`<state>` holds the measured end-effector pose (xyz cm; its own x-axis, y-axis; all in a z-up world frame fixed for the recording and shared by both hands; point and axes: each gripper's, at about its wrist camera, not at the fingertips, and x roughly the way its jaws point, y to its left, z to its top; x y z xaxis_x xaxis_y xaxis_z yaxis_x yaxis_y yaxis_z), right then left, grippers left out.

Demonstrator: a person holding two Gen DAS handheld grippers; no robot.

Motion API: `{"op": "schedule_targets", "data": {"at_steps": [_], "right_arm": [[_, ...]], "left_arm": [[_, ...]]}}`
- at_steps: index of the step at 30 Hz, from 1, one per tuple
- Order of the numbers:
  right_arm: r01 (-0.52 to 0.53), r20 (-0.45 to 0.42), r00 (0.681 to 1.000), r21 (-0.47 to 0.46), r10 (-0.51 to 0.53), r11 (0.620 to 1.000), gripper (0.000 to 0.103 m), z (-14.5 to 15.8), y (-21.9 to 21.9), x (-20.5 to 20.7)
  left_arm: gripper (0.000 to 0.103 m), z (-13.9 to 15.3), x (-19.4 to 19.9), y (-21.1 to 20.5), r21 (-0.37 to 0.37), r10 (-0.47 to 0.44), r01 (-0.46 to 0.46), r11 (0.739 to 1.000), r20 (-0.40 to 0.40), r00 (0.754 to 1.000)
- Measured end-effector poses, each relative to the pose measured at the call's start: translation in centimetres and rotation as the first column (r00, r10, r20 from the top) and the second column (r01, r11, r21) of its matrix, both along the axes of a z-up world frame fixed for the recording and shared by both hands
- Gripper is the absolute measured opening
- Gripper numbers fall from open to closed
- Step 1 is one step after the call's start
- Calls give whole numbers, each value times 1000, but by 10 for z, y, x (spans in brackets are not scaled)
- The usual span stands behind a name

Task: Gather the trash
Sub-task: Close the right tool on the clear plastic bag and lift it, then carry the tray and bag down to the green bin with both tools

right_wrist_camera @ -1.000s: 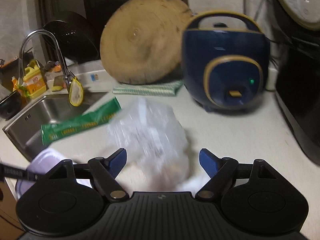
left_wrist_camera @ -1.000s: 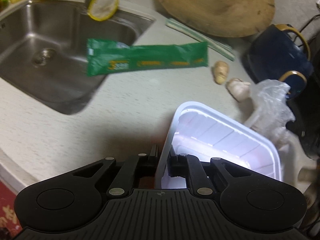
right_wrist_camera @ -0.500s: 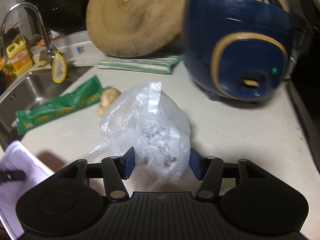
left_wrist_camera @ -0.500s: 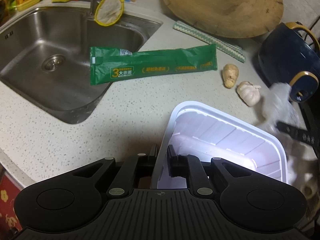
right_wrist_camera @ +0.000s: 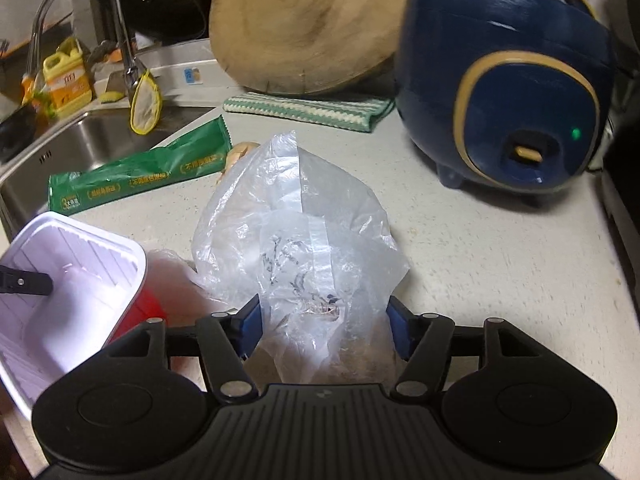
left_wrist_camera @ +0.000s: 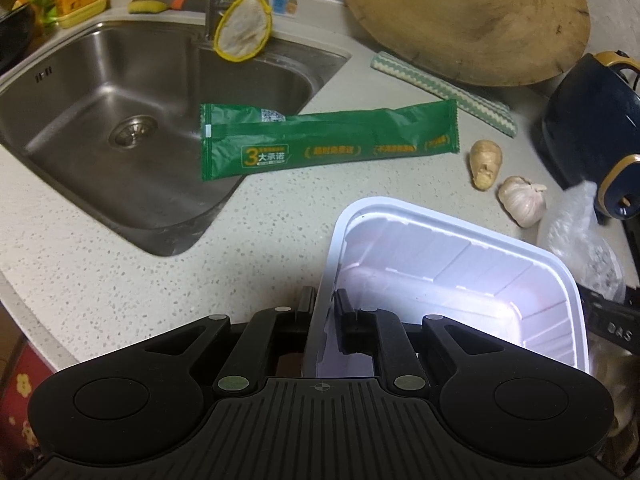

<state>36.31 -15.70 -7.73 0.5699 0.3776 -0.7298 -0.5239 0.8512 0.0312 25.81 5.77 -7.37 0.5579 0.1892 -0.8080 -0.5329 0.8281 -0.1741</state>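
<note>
Trash on the table counts three pieces: one white foam tray, one clear plastic bag, one long green wrapper. The tray is empty, ribbed inside, tilted; the left claw is pinched tight on its near rim. The bag is crumpled, translucent, with dark flecks inside; it bulges between the blue pads of the right claw, whose jaws have just eased wider around it, pads at its sides. The wrapper lies flat, overhanging the sink edge, well beyond both claws
</note>
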Motion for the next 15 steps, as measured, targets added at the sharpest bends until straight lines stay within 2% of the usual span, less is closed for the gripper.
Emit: {"op": "schedule_targets", "data": {"at_steps": [2, 6, 9, 15], "right_arm": [[-6, 14, 1000, -8, 6, 1000, 61, -1, 5, 3], [-22, 14, 1000, 1, 22, 1000, 30, 2, 9, 1], [-14, 4, 1000, 32, 13, 999, 24, 8, 6, -3], [26, 4, 1000, 79, -27, 997, 20, 27, -2, -10]], "left_arm": [[13, -1, -2, 1, -27, 4, -4, 1000, 15, 1000], [13, -3, -5, 5, -99, 4, 1, 995, 51, 999], [13, -4, -6, 7, -147, -15, 25, 989, 72, 997], [11, -5, -4, 5, -158, -54, 69, 985, 97, 994]]}}
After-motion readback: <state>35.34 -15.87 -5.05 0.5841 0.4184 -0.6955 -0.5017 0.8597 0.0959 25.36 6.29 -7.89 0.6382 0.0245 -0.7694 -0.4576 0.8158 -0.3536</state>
